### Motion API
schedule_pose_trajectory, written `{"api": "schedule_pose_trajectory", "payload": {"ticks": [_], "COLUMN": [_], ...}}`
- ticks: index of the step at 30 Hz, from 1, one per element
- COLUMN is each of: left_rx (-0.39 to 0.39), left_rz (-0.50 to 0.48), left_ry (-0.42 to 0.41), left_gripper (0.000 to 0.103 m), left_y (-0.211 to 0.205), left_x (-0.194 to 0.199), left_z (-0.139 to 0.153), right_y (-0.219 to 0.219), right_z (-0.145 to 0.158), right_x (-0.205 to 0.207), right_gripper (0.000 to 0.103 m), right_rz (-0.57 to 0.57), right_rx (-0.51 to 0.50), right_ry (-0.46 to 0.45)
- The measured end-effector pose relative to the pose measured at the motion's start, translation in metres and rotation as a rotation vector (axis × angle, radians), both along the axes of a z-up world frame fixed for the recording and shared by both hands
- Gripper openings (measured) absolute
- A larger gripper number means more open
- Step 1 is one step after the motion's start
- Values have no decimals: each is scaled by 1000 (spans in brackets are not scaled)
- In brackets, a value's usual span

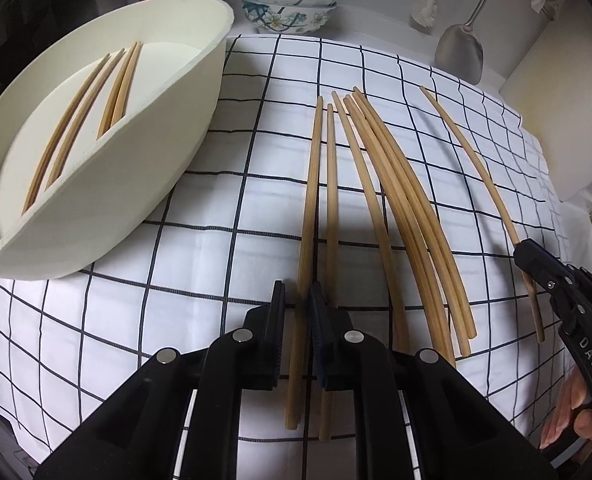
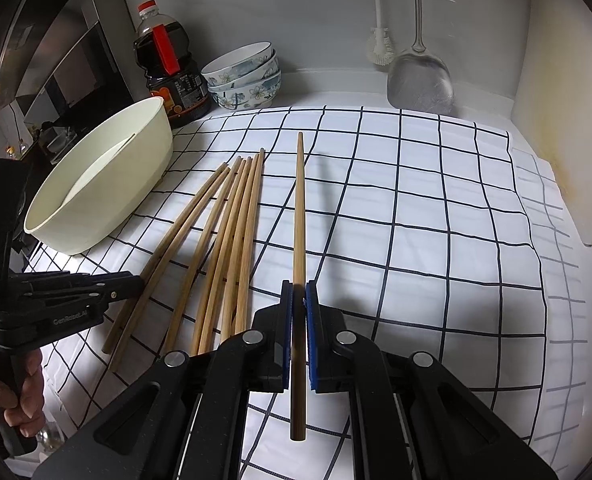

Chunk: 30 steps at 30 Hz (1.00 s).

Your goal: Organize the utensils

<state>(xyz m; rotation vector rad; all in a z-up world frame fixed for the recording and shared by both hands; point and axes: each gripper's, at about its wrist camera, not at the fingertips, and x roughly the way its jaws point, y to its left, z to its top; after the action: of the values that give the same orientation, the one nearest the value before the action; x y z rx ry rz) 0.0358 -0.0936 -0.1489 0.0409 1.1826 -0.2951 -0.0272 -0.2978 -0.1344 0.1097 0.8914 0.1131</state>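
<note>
Left tool point(image 1: 298, 300) pinches one chopstick point(image 1: 310, 200) near its thick end; right tool point(image 2: 299, 292) pinches the lone chopstick point(image 2: 299, 208) likewise. Others lie loose on the checked cloth point(image 2: 416, 220), four in the cream tray point(image 1: 143, 184). Likely light, stiff, smooth sticks; a thick-end grip should limit swivel.

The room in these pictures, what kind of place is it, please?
Most likely a home kitchen counter. A stack of flowered bowls and a dark sauce bottle stand at the back, a metal spatula hangs on the wall, and chopsticks lie on a checked cloth.
</note>
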Motion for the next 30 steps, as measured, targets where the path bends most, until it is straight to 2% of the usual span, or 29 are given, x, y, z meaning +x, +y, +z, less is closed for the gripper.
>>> {"api": "schedule_pose_trajectory", "payload": {"ticks": [4, 12, 17, 24, 30], "left_rx": [67, 18, -33, -62, -35], "left_rz": [-18, -18, 1, 71, 164], "left_ry": [-26, -32, -63, -145, -188], "left_gripper": [7, 7, 7, 7, 7], "left_y": [-9, -3, 9, 49, 107], "left_x": [-2, -10, -21, -23, 0], "left_z": [0, 14, 47, 101, 121], "right_y": [1, 2, 7, 34, 86], "right_z": [0, 12, 24, 51, 70], "right_x": [-1, -3, -2, 10, 35], "right_gripper": [6, 6, 6, 6, 6], "right_rz": [2, 8, 26, 82, 151], "right_rx": [0, 5, 16, 48, 64], "right_ry": [2, -21, -38, -58, -83]}}
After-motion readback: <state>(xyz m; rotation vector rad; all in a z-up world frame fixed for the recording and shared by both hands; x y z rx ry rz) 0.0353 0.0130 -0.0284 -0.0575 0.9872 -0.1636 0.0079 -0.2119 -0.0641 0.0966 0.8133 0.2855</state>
